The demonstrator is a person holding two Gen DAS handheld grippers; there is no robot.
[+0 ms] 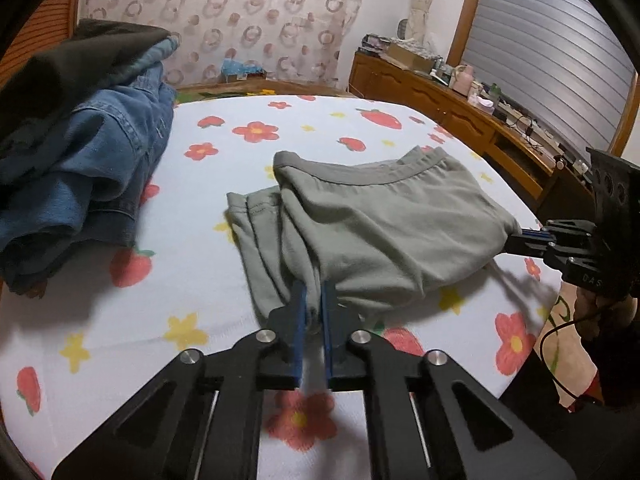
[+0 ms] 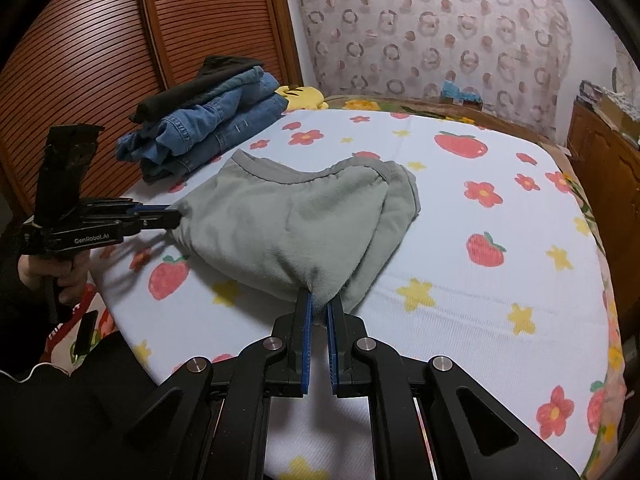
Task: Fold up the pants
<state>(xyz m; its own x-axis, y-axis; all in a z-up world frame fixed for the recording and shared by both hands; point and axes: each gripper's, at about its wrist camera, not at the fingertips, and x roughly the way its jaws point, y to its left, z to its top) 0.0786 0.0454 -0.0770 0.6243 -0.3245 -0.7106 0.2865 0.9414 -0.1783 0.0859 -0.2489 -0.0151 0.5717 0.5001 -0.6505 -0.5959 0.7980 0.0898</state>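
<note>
Grey-green pants [image 1: 380,220] lie folded in a bundle on the flowered bed sheet [image 1: 120,340], waistband at the far side. My left gripper [image 1: 314,292] is shut on the near fold of the pants. My right gripper [image 1: 516,240] shows at the right of the left wrist view, shut on the pants' right corner. In the right wrist view the pants [image 2: 288,220] fill the middle, my right gripper [image 2: 320,300] pinches their near edge, and my left gripper [image 2: 172,216] grips their left corner. The cloth is slightly lifted and stretched between the two grippers.
A stack of folded blue jeans with a dark garment on top [image 1: 80,152] [image 2: 200,120] sits at the bed's far left. A wooden dresser with clutter [image 1: 460,96] stands on the right. A slatted wooden wardrobe [image 2: 120,40] is behind the stack. A yellow plush [image 2: 300,96] lies at the headboard.
</note>
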